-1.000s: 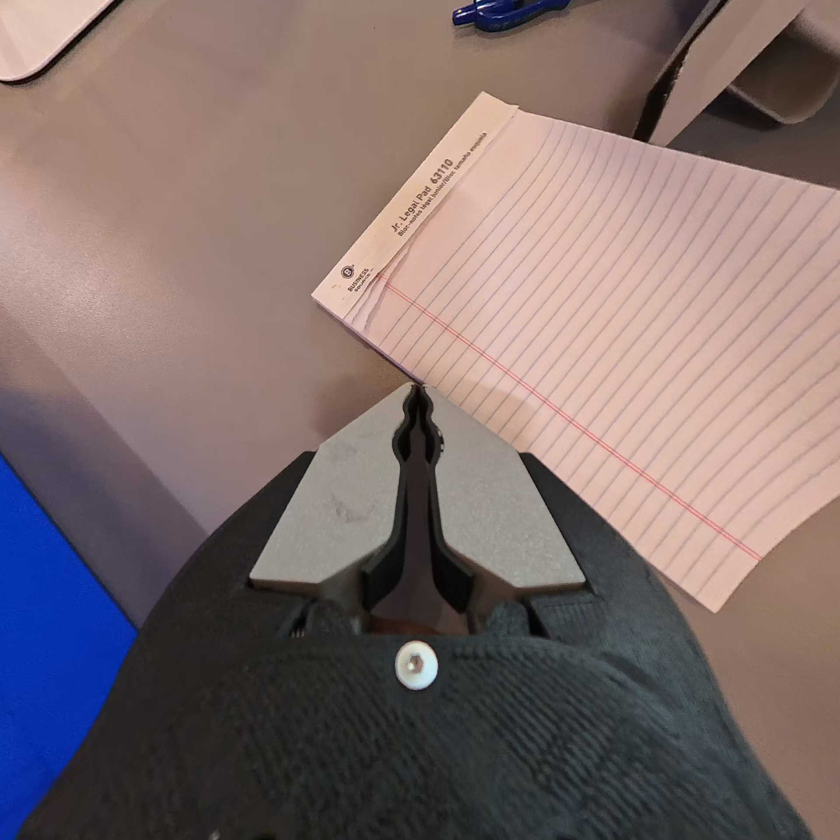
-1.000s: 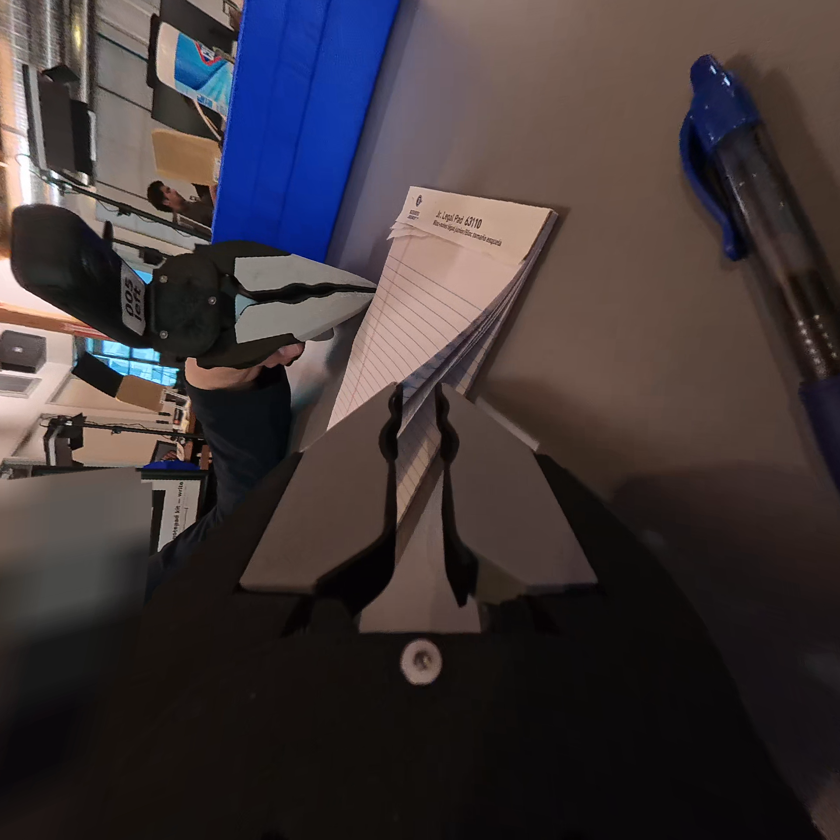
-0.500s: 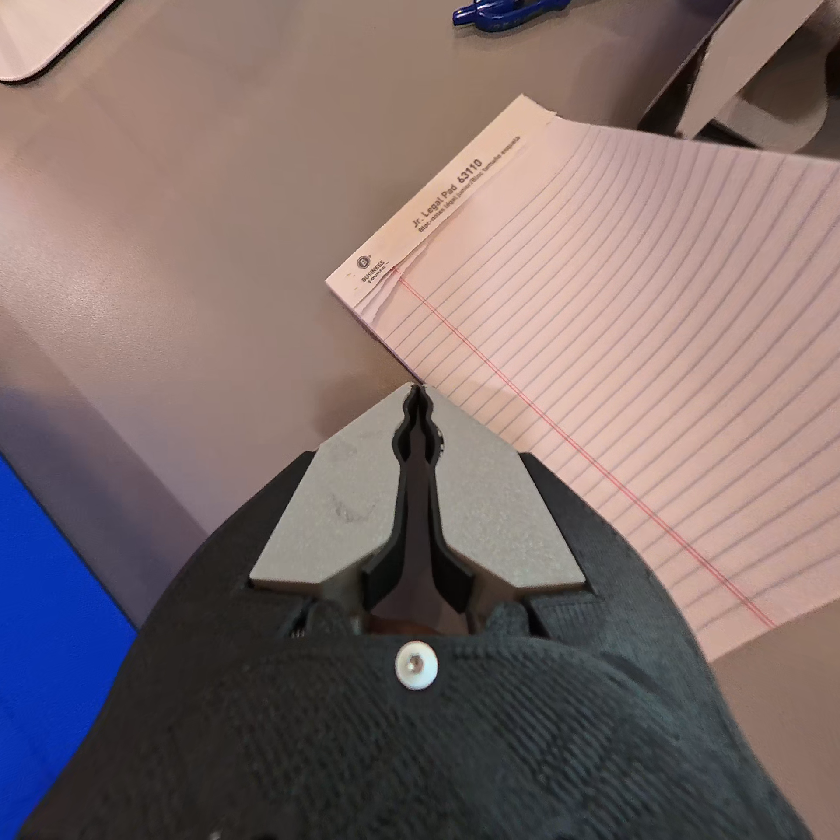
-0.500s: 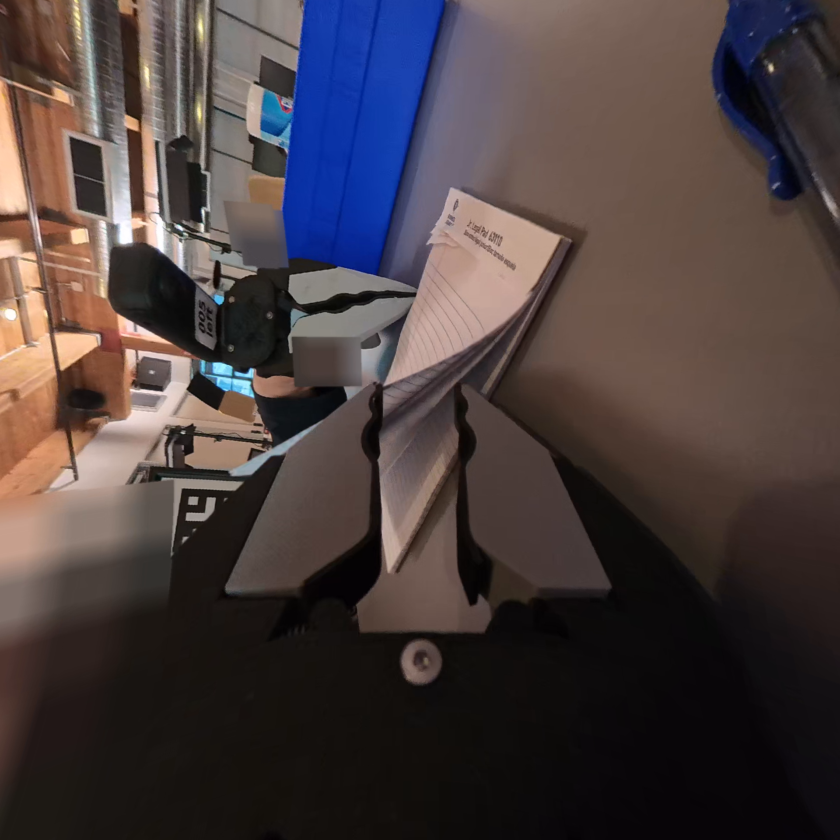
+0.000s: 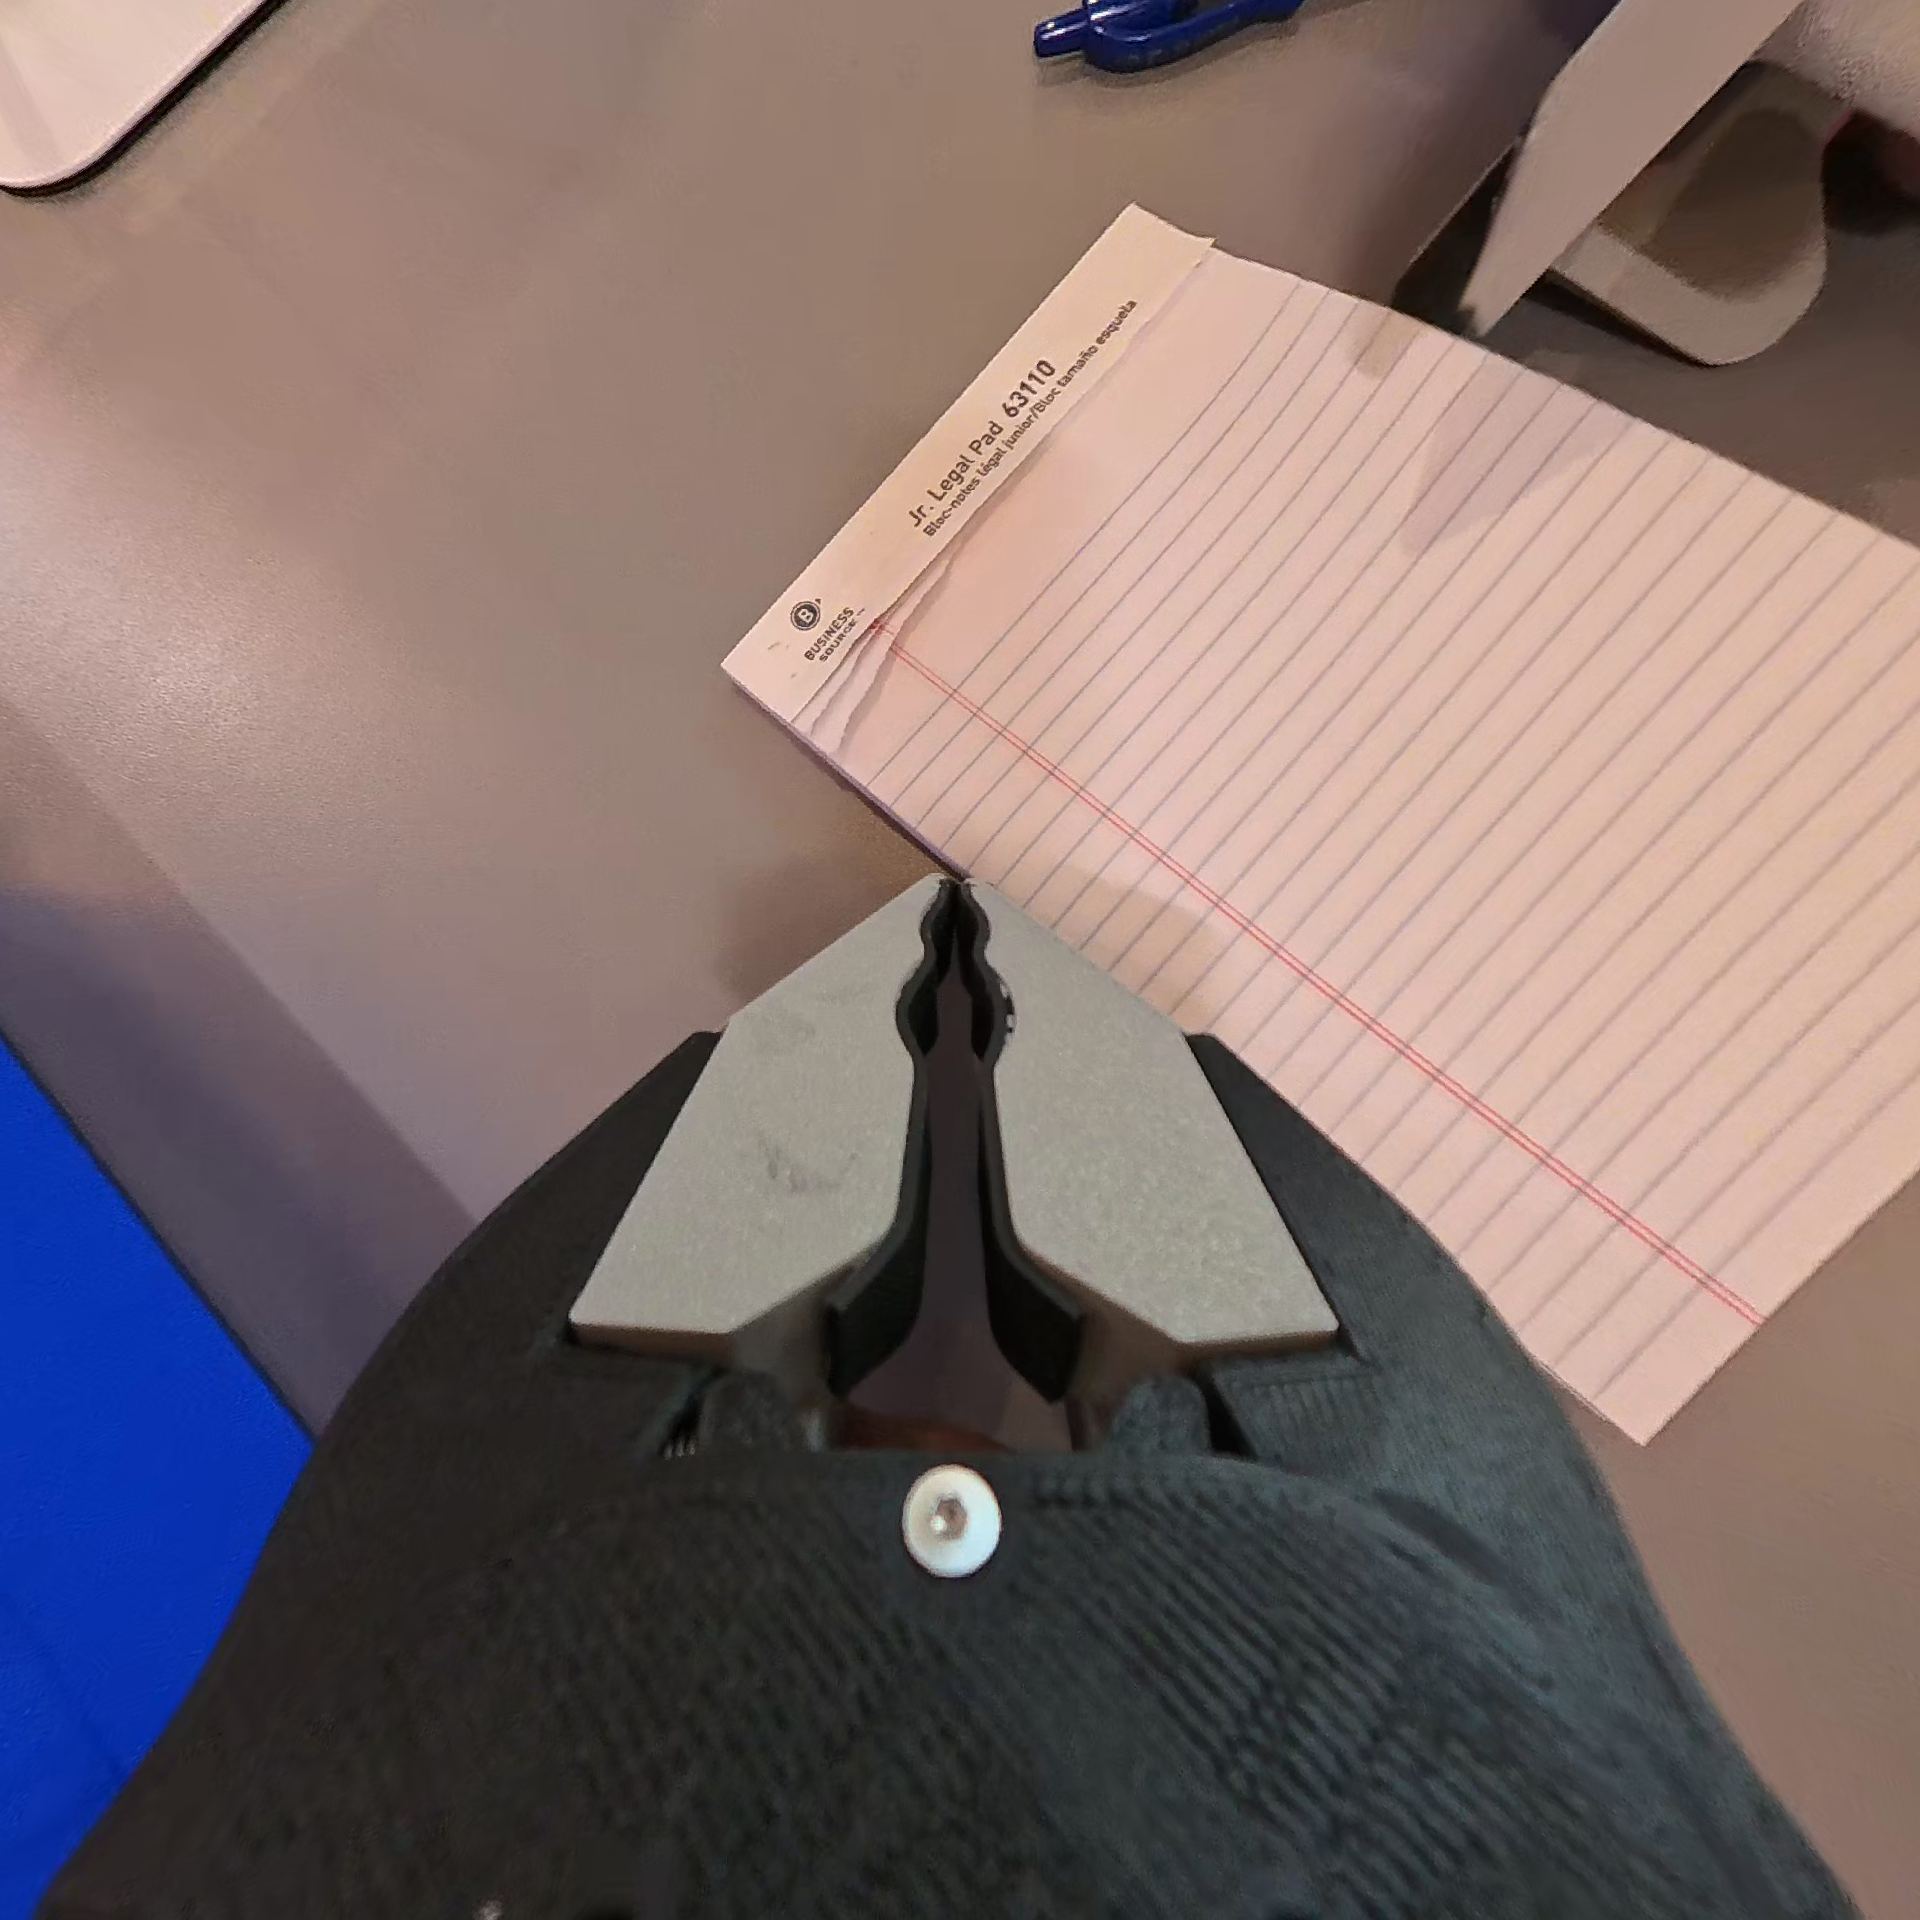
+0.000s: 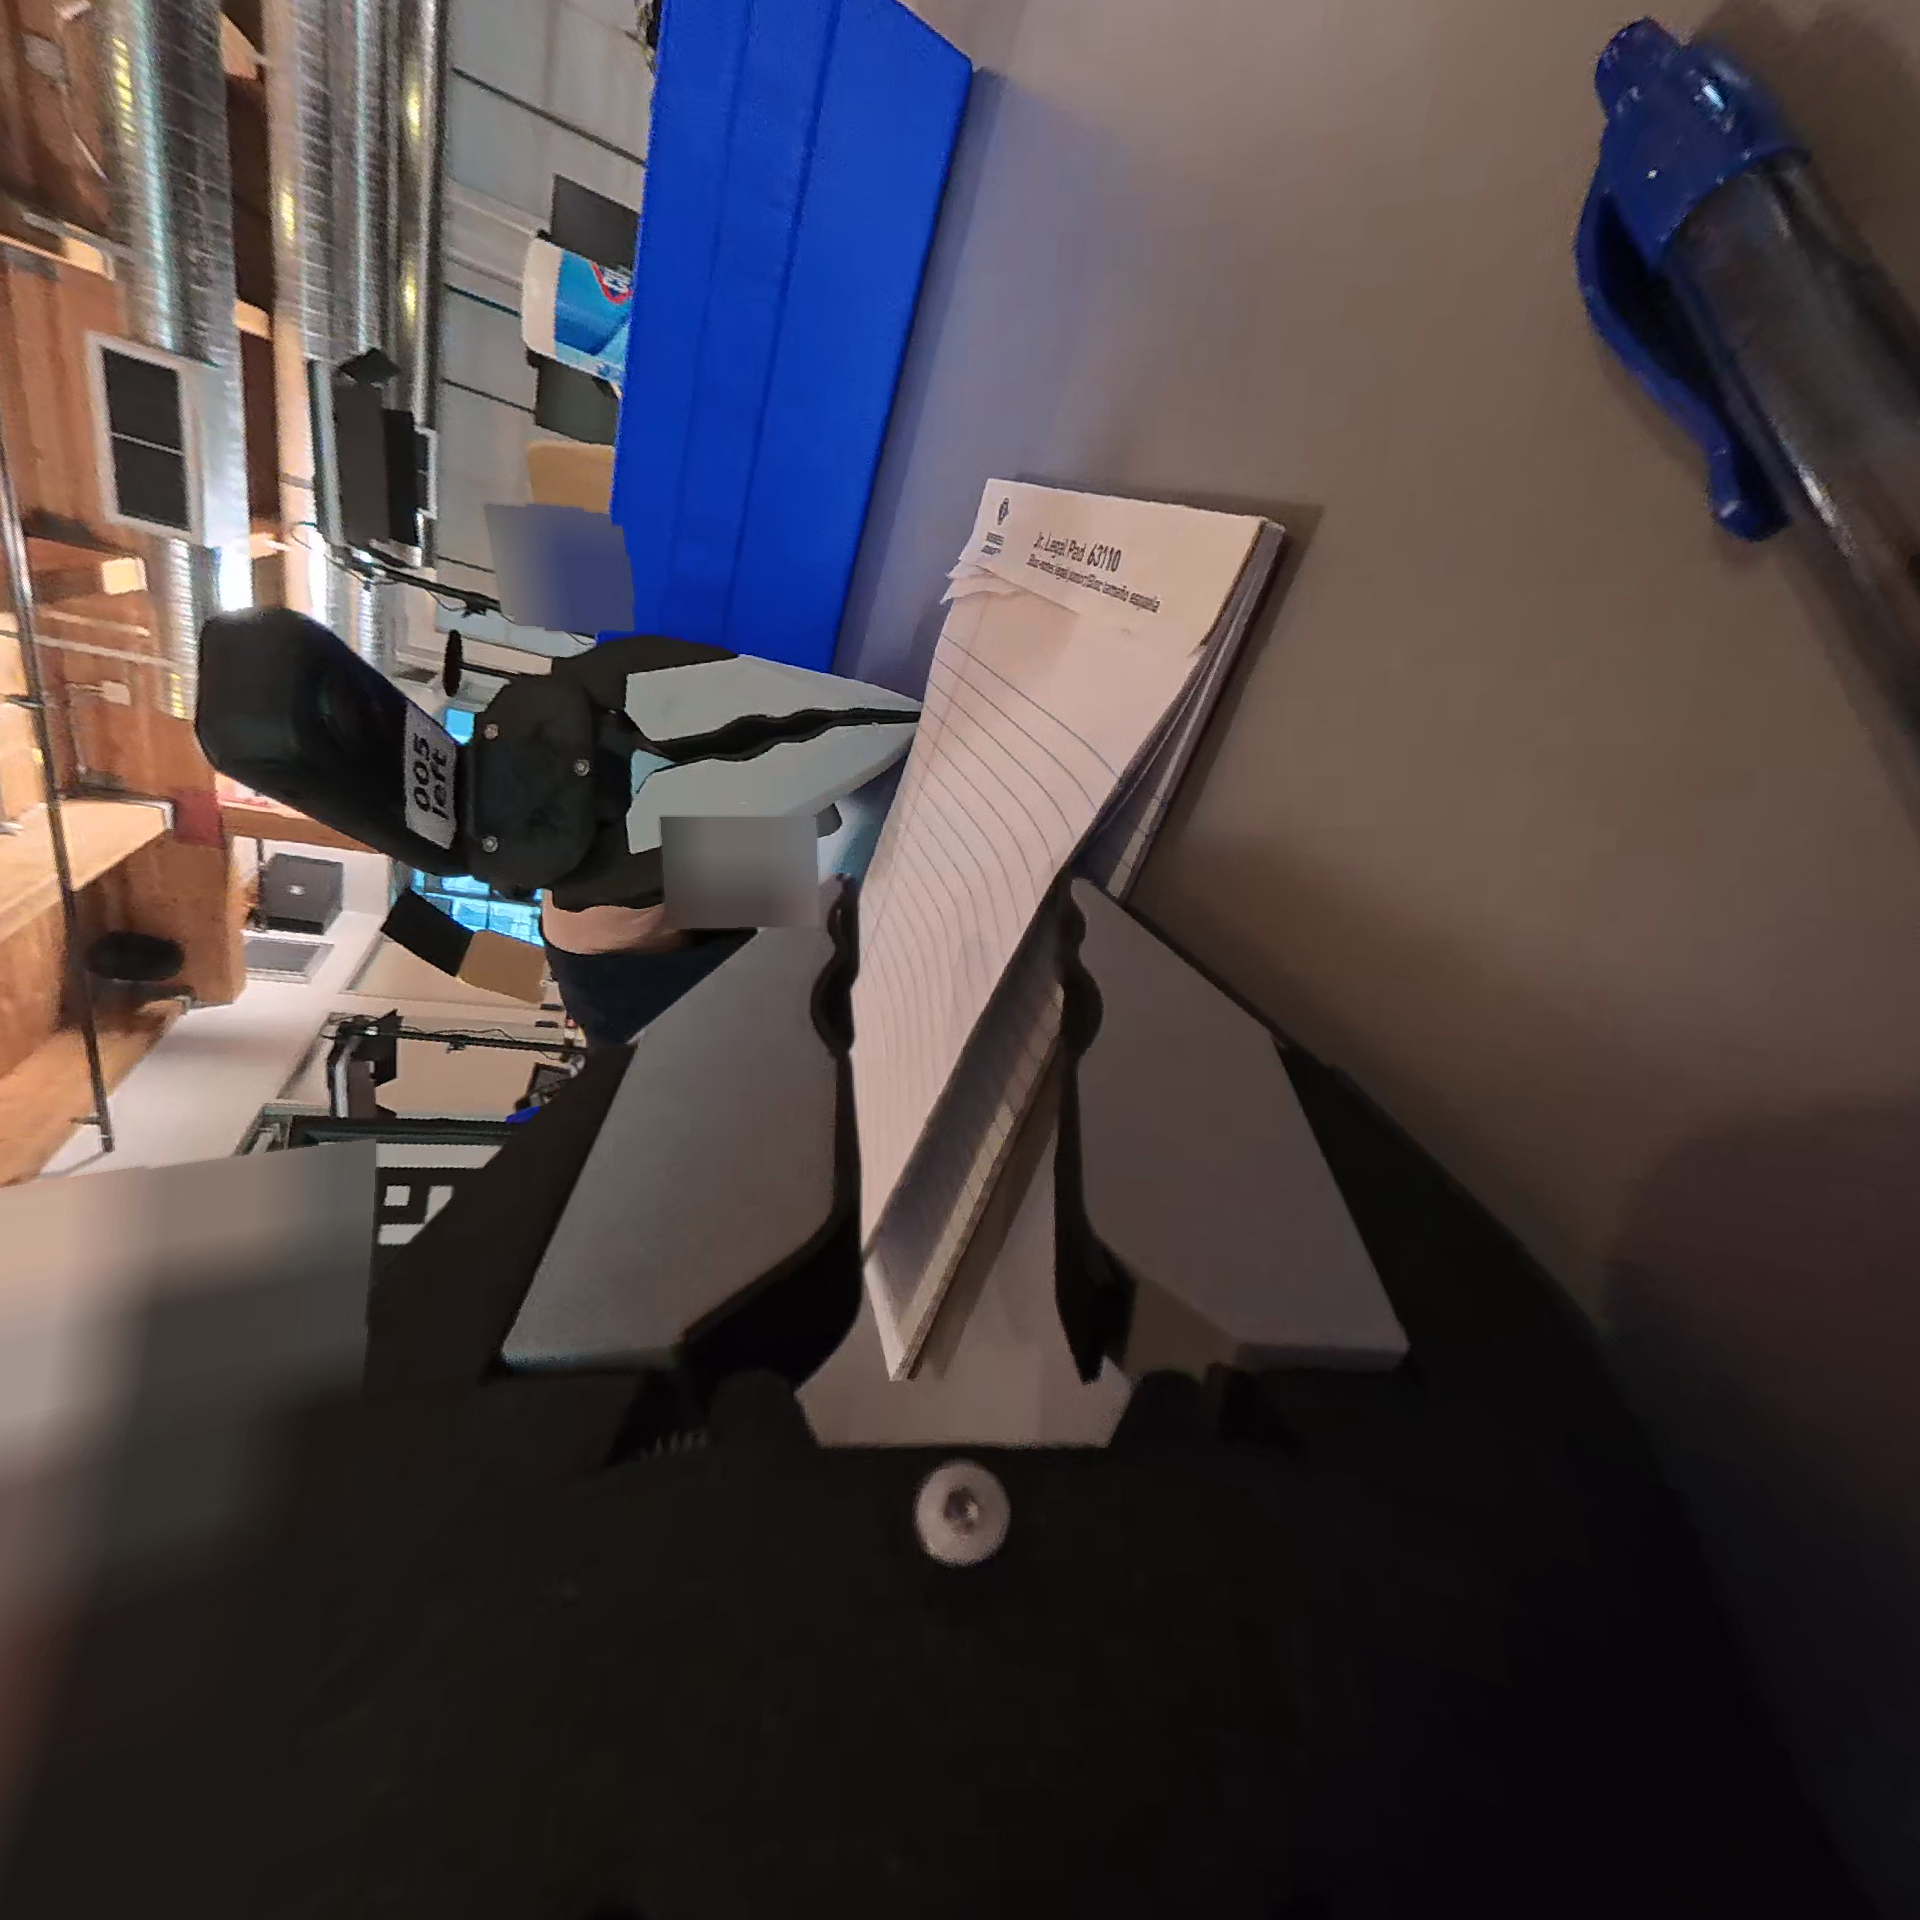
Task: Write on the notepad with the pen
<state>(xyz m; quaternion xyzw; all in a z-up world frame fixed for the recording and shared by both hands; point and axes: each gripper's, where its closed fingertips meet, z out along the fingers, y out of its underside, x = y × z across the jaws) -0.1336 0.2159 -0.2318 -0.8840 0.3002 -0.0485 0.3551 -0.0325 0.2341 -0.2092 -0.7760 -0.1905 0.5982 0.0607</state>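
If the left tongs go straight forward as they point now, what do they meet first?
Most likely the near edge of the notepad, which lies just ahead of the shut left tongs; whether the tips would pass above it is unclear.

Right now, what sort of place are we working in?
Probably a workshop or lab, not an office: exposed metal ducts and wooden shelving behind a grey table, with camera stands on the floor beyond.

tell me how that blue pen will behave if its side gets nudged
The pen has a round barrel lying flat on the smooth table, so it would probably roll. Its clip may stop it after part of a turn. It looks light and thin, easily flicked.
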